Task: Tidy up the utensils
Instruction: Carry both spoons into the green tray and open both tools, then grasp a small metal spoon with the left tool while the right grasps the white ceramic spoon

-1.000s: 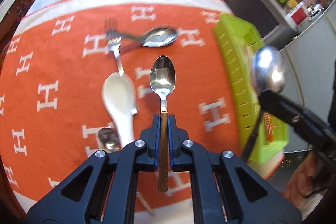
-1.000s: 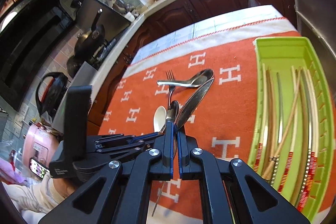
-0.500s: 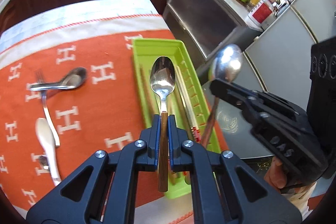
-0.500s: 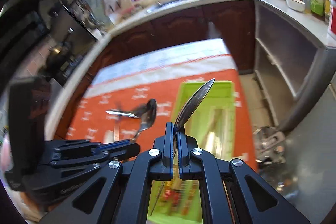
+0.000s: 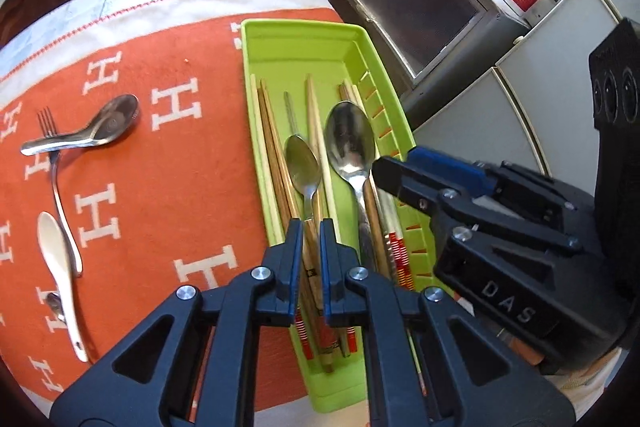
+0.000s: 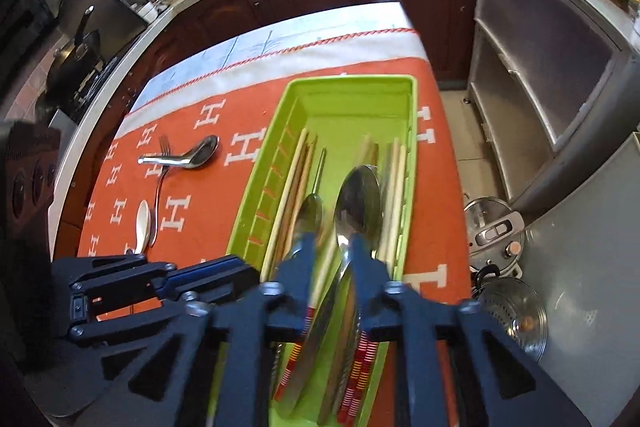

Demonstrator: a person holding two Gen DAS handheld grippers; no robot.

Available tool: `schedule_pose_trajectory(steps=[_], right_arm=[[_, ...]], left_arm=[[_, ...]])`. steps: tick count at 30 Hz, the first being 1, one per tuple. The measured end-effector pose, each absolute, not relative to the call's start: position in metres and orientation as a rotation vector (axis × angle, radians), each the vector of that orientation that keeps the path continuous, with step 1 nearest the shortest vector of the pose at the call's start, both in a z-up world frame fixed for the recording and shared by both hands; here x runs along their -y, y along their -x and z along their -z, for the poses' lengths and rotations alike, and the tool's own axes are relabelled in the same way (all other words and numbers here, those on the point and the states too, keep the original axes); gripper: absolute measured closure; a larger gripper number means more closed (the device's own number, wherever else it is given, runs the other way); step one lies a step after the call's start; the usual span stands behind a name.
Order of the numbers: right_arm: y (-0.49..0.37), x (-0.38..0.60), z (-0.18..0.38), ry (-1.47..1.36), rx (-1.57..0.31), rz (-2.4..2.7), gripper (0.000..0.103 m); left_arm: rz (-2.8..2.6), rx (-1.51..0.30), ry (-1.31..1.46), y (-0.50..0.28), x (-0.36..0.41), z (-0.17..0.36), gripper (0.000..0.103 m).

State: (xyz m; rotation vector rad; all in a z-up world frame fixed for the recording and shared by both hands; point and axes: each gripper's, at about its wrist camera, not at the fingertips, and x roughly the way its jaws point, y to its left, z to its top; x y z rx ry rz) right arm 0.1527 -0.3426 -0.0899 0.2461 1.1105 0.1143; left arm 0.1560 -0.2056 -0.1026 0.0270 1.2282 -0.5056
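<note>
A green tray (image 5: 304,27) (image 6: 352,81) holds several chopsticks lengthwise. My left gripper (image 5: 308,231) hangs over its near half, shut on the wooden handle of a small metal spoon (image 5: 303,163) that points along the tray. My right gripper (image 6: 332,251) is over the tray's right side and its jaws are opening. A larger metal spoon (image 6: 358,199) (image 5: 350,143) lies between them, its handle loose in the gap and no pad pressing on it. On the orange cloth to the left lie a metal soup spoon (image 5: 100,131), a fork (image 5: 60,187) and a white ceramic spoon (image 5: 56,255).
The tray sits at the right end of the H-patterned orange cloth (image 5: 180,167), close to the table's edge. On the floor beyond that edge stand a lidded pot (image 6: 492,227) and a metal strainer (image 6: 516,311). Grey cabinets and kitchen counters surround the table.
Both grippers swung right, from above the orange cloth to above the green tray. The right jaws, shut on the large spoon before, have parted and the spoon now lies down into the tray.
</note>
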Motion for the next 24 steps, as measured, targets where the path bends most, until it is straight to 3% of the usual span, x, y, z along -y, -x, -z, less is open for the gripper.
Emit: schedule_pose_trajectory(steps=[4,9,11,24], right_arm=[[-0.155,0.334,0.085,-0.264,-1.087,-0.113,0.071],[-0.147,0.327,0.071,-0.265,-1.075,-0.107,0.071],[-0.144,0.323,0.069,-0.262,-1.073,-0.107,0.071],[-0.136,0.268,0.056,-0.264,-1.059,-0.210,0.071]], left_arm=[[0.498,-1.201,-0.073,-0.150,0.200,0.090,0.097],[0.488,-1.177,-0.116,-0.142,0.185,0.078,0.072],[0.480,-1.163,-0.122,-0.139,0.175,0.073,0.068],[0.340,-1.096,-0.128,-0.131,0.079,0.046,0.067]])
